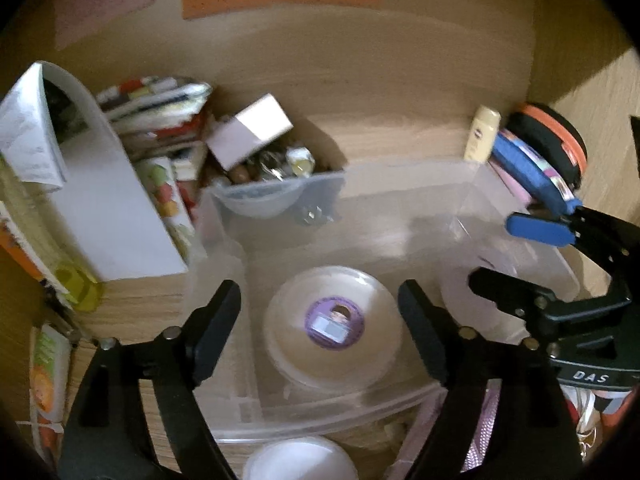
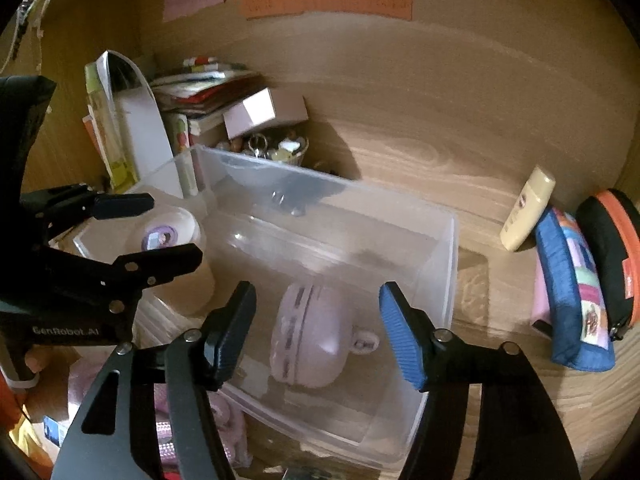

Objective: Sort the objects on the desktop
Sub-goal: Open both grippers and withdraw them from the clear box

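A clear plastic bin [image 1: 400, 176] [image 2: 452, 256] stands on the wooden desk. A white round jar with a purple label [image 1: 334, 322] [image 2: 162, 238] lies in its left part. A pale pink rounded case [image 2: 312, 336] lies in its right part. My left gripper [image 1: 320, 312] [image 2: 160, 228] is open just above the jar, not touching it. My right gripper [image 2: 318, 320] [image 1: 524, 248] is open above the pink case, fingers either side of it and empty.
A white file holder [image 1: 112, 208] and stacked books [image 1: 160, 120] stand at the left, with a small basket of trinkets [image 2: 280, 148] and a pink box [image 2: 264, 114]. A cream bottle [image 2: 528, 208], a blue pouch [image 2: 572, 296] and a black-orange case [image 2: 616, 260] lie at the right.
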Available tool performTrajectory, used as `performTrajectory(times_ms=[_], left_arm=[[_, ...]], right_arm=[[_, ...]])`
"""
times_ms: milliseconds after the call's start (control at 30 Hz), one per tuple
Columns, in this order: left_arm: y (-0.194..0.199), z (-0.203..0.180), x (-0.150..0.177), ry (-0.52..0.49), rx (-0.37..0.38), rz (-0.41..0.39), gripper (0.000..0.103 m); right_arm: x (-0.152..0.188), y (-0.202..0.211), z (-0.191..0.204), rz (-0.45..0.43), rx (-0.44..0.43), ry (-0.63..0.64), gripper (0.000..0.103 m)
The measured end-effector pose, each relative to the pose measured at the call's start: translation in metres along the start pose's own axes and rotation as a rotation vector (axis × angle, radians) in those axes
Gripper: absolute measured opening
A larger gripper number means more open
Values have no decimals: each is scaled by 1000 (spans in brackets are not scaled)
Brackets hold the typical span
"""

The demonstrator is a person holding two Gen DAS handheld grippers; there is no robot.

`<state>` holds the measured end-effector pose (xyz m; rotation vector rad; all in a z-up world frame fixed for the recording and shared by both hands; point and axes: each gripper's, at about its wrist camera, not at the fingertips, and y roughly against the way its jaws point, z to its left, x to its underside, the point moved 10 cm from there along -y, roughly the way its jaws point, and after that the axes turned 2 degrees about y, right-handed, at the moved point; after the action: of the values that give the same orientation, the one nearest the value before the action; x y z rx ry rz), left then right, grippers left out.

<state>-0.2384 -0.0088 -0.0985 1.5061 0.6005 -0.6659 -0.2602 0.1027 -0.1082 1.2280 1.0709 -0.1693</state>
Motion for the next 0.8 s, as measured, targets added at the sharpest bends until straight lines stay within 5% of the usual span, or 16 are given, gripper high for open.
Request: performTrajectory(times_ms=[133, 800], left_arm=[[10, 7, -6, 32, 3, -29, 85], [114, 2, 10, 8, -28, -165, 96]], right_arm=[[-8, 12, -4, -38, 31, -12, 80], [7, 115, 5, -154, 123, -50, 90]])
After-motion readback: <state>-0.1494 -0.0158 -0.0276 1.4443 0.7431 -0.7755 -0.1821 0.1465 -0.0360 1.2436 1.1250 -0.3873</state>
